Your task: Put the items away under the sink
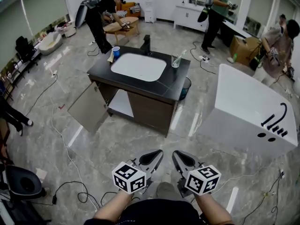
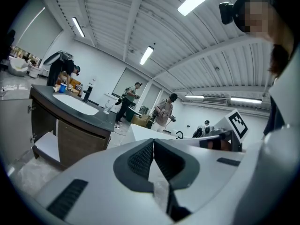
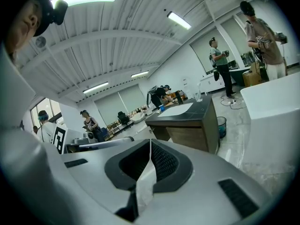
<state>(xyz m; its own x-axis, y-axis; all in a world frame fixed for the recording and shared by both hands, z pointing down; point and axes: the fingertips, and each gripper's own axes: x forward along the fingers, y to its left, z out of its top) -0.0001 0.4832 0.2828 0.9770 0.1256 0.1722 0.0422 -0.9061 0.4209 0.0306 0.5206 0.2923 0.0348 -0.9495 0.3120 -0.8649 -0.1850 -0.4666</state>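
The items, a blue cup (image 1: 116, 52) and a glass (image 1: 176, 60), stand on the sink surface (image 1: 174, 81), well apart from me. The cabinet door (image 1: 86, 108) below stands open to take them. My left gripper (image 1: 158, 154) and right gripper (image 1: 177, 154) have closed, empty jaws, since nothing is within reach.

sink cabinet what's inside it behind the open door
Past the open door, only a white shelf shows, with nothing visible on it. The rest of the sink cabinet interior is hidden behind the closed wooden front.
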